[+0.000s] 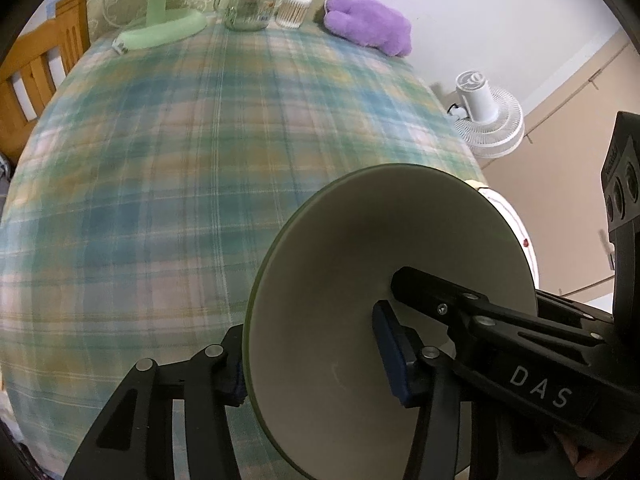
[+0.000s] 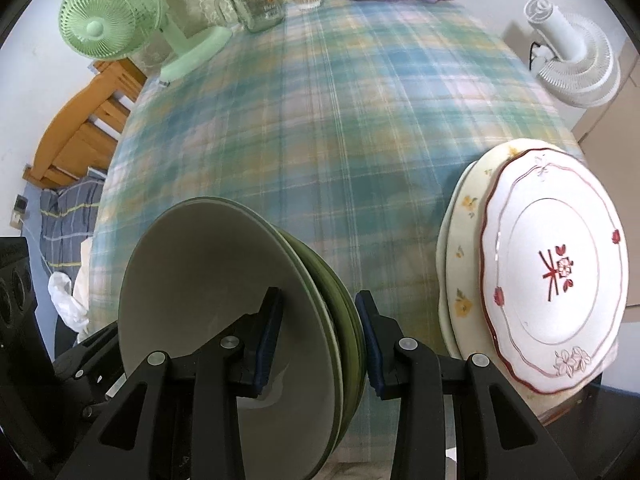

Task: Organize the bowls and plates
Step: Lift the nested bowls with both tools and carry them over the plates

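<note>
Right wrist view, olive-green bowls (image 2: pixel 240 300) nested, pale matte insides, tilted

Plaid-clothed table (image 2: pixel 320 120), green fan (image 2: pixel 120 20), jar (image 2: pixel 260 4)

— Any writing you can read?
— Only "DAS", in white capitals on the black arm of the right gripper (image 1: pixel 400 292), seen from the left wrist.
— And the glass jar (image 2: pixel 260 4) at the table's far edge?
— It has a printed label, too blurred to read.
</note>
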`<state>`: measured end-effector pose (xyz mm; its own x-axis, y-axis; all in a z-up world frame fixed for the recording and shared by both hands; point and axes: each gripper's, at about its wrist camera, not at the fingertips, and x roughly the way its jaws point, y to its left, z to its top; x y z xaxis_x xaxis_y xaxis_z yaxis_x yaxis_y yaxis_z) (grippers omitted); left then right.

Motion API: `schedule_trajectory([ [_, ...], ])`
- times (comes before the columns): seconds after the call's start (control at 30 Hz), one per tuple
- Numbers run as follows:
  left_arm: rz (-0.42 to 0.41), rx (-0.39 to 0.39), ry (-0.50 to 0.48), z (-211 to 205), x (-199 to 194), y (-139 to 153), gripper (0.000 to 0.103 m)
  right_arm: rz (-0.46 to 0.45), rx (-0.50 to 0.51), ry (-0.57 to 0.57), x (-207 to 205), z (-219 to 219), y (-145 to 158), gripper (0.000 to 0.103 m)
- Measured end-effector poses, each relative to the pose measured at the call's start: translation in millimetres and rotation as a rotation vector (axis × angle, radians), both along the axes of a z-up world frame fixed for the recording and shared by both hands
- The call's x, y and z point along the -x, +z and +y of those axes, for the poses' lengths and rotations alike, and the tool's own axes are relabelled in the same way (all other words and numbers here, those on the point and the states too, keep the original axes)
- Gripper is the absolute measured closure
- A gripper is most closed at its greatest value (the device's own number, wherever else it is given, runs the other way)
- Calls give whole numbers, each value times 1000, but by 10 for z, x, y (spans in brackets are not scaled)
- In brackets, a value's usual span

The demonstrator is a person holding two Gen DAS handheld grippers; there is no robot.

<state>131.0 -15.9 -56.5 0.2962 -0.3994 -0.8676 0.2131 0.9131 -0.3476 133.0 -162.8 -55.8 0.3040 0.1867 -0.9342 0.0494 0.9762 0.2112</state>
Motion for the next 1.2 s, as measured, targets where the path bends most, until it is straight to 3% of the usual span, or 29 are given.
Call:
schedule_trajectory([
  [0.53,-46,-7,11,-25,78,343,52,-86,-10,-40,179,28,402,63],
  [1.2,-97,-60,130,-776,69,521,52,-129,-71,82,29,-703,584,63],
])
